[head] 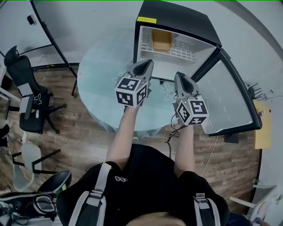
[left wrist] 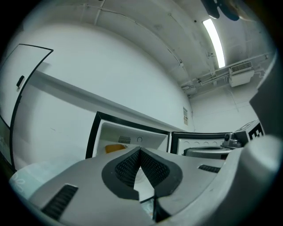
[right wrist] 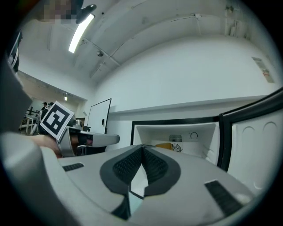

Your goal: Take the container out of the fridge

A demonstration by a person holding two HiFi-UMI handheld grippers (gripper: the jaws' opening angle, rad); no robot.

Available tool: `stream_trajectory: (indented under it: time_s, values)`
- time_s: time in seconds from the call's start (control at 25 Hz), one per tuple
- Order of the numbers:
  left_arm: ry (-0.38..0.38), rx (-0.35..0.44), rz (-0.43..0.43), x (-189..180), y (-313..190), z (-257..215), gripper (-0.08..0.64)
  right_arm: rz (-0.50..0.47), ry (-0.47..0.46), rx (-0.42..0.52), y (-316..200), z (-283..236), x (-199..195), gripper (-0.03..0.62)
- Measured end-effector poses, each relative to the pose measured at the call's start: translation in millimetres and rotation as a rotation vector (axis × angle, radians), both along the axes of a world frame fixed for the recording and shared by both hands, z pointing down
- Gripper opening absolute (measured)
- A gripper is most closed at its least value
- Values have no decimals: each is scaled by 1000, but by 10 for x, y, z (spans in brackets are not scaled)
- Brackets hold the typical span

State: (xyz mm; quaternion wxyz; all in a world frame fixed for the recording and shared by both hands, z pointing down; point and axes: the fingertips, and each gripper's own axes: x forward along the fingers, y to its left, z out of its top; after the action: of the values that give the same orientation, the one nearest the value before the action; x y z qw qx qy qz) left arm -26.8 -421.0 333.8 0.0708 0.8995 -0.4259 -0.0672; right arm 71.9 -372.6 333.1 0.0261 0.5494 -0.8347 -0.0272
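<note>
A small black fridge [head: 177, 13] stands on a round glass table [head: 99, 79] with its door [head: 230, 99] swung open to the right. Inside, a yellow container [head: 162, 39] sits on the white wire shelf at the back; it also shows as the yellow container [left wrist: 116, 148] and the yellow container [right wrist: 164, 145] in the gripper views. My left gripper [head: 147, 63] hovers in front of the fridge opening, jaws shut and empty. My right gripper [head: 180, 76] hangs beside it, a little nearer to me, shut with nothing held.
A black office chair [head: 28, 95] stands at the left on the wooden floor. A whiteboard stand [head: 53, 42] rises behind the table. The open door blocks the right side of the fridge. A yellow board [head: 263, 126] leans at the far right.
</note>
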Motion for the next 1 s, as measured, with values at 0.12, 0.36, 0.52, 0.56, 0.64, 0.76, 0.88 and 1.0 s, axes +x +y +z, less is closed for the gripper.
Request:
stream_trajectory:
  time_s: [0.12,0.36,0.52,0.56,0.64,0.76,0.88,1.0]
  values:
    - [-38,-7,13,104,-271,59,3,38,-20,-16,-245,45,159,6]
    - [-86,-27,26,287,-566,185,3,41,-34,-61,-547,179,306,6]
    - [-161,-14,9,434,-595,237,3,12,-37,-72,-659,213,415,6]
    - [-186,-7,12,477,-601,255,3,4,-25,-79,-691,243,421,6]
    - [-232,5,41,568,-633,280,3,-27,30,-73,-753,282,354,7]
    - [-317,23,68,666,-688,330,3,-102,170,-22,-802,300,151,8]
    - [-412,46,76,734,-747,401,3,-142,305,4,-886,321,60,8]
    - [-469,54,100,741,-817,450,6,-170,383,-4,-1013,345,-1,8]
